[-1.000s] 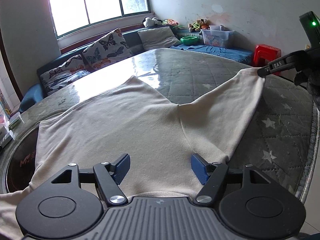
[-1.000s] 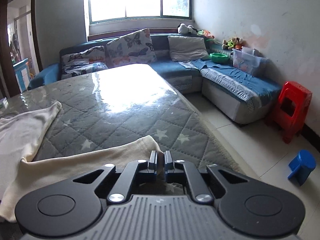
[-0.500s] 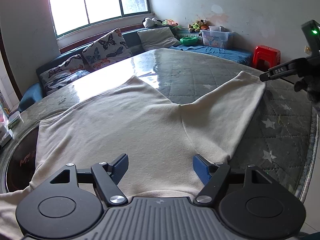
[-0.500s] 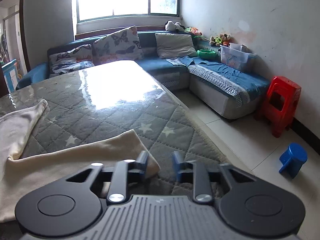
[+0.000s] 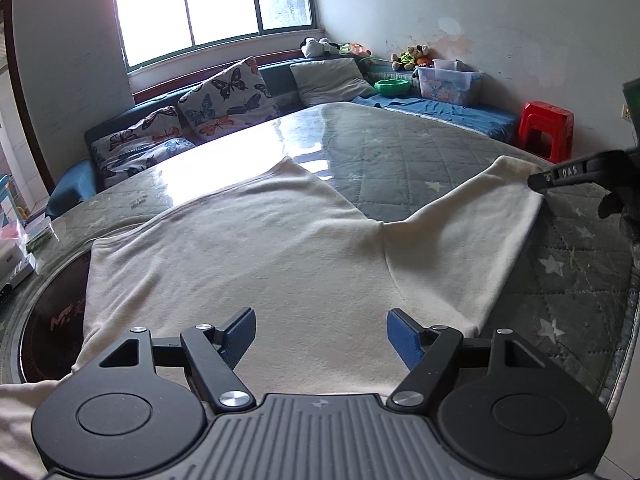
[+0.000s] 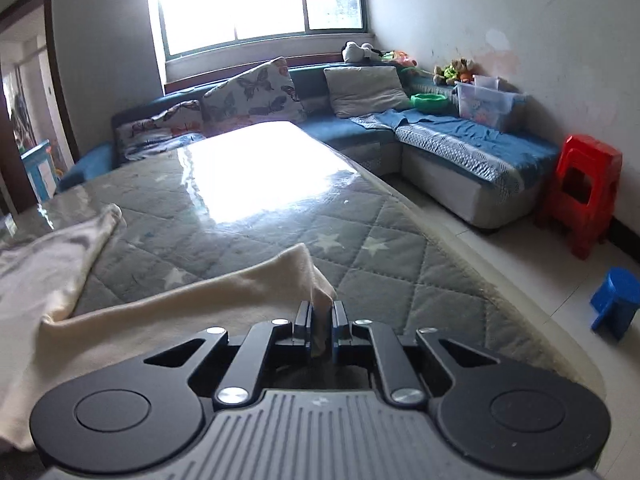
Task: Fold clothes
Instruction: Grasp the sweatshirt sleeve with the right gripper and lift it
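Pinching the cream shirt (image 6: 168,312) sleeve again after briefly letting go — right gripper (image 6: 320,316) clenched; left gripper (image 5: 320,334) hovers agape — fold can start.

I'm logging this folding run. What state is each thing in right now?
cream garment: spread flat on the table, unfolded.
garment corner: pinched, lifted off the table.
right gripper: shut on the corner, having just reclosed.
left gripper: open above the garment, holding nothing.

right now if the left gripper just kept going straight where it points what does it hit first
Most likely the cream garment lying flat on the quilted table; the left gripper stands open and tilts down over it, with nothing else between.
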Motion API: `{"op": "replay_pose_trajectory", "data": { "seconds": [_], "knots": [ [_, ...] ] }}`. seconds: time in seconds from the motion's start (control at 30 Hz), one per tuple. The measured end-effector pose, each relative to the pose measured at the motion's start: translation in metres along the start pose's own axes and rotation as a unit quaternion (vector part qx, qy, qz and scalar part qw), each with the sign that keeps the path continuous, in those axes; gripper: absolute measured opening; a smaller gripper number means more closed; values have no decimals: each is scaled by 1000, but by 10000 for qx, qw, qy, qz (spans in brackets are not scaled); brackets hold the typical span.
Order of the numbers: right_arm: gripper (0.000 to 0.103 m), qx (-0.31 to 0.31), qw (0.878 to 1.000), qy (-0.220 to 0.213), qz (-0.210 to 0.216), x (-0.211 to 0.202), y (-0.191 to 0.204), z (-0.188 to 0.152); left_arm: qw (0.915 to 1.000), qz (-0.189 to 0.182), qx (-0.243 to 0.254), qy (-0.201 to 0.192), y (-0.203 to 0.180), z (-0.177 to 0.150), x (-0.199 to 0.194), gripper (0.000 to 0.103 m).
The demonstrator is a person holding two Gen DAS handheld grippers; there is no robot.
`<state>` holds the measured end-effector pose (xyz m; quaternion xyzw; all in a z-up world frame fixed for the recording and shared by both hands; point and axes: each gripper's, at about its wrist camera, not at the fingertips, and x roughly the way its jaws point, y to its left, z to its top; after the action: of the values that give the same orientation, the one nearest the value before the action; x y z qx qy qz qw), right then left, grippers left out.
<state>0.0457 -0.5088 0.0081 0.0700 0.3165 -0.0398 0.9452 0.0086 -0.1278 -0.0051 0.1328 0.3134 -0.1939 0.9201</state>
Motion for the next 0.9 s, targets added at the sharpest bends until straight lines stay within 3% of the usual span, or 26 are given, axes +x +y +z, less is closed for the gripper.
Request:
{"op": "replay_pose_trajectory", "data": {
  "seconds": [0.2, 0.4, 0.57, 0.9],
  "knots": [
    [7, 238, 9990, -311, 216, -18, -6, 16, 9999, -121, 102, -35, -11, 1, 4, 75],
    [7, 236, 9995, -122, 180, -9, -6, 11, 9998, -154, 121, -32, -15, 2, 8, 75],
    [7, 201, 9981, -364, 445, -31, -1, 26, 9997, -197, -64, -99, -9, 5, 5, 75],
    [7, -626, 9848, -793, 1413, -89, 71, 73, 9984, 117, -500, -245, 29, -8, -19, 75]
  ]
}}
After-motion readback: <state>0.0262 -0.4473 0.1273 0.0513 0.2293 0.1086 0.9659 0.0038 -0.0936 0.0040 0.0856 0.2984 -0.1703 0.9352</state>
